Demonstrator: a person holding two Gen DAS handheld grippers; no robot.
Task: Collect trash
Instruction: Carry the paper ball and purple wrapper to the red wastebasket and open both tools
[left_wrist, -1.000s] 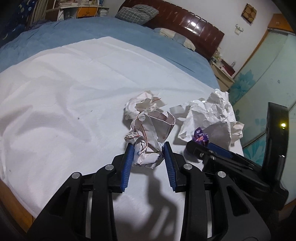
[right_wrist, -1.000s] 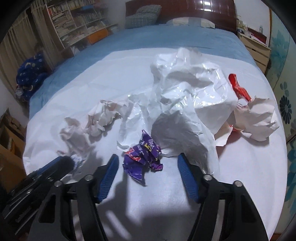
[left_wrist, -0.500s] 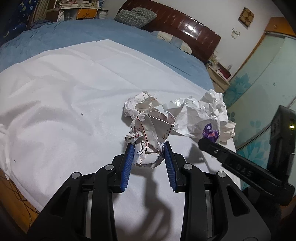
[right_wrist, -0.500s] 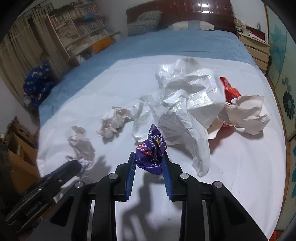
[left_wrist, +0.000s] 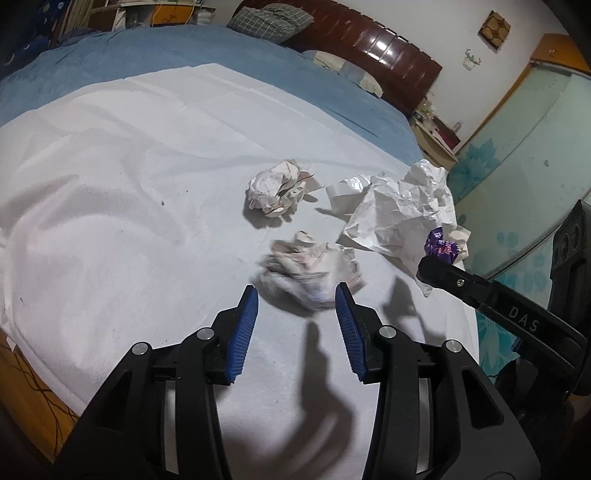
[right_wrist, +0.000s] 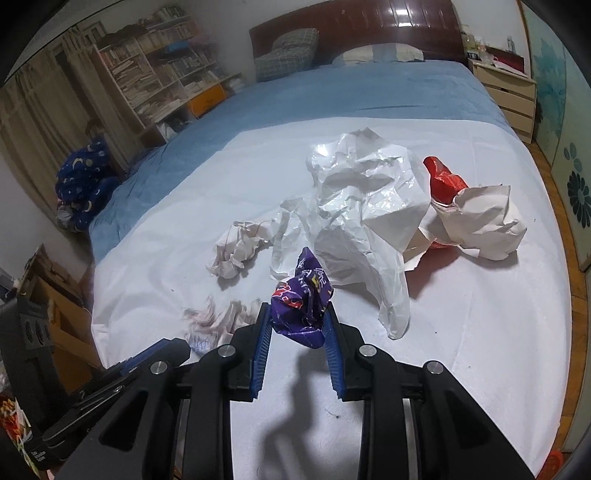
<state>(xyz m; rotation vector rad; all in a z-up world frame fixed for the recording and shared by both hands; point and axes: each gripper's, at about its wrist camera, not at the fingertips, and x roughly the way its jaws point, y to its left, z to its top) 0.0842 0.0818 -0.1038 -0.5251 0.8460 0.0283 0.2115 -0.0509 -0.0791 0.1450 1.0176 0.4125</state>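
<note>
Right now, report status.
Right claw shut on purple wrapper. Left claw opening, paper ball loose between pads. Nothing blocking.

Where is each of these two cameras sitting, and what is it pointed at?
Left wrist view: sits on the left claw, looking down along its blue pads, which are opening, at a blurred paper wad on the white sheet; the right claw's black finger shows at right.
Right wrist view: sits on the right claw, which grips a purple wrapper, facing the headboard; the left claw shows at lower left.
Shared: purple wrapper, paper wad, white plastic bag.
</note>
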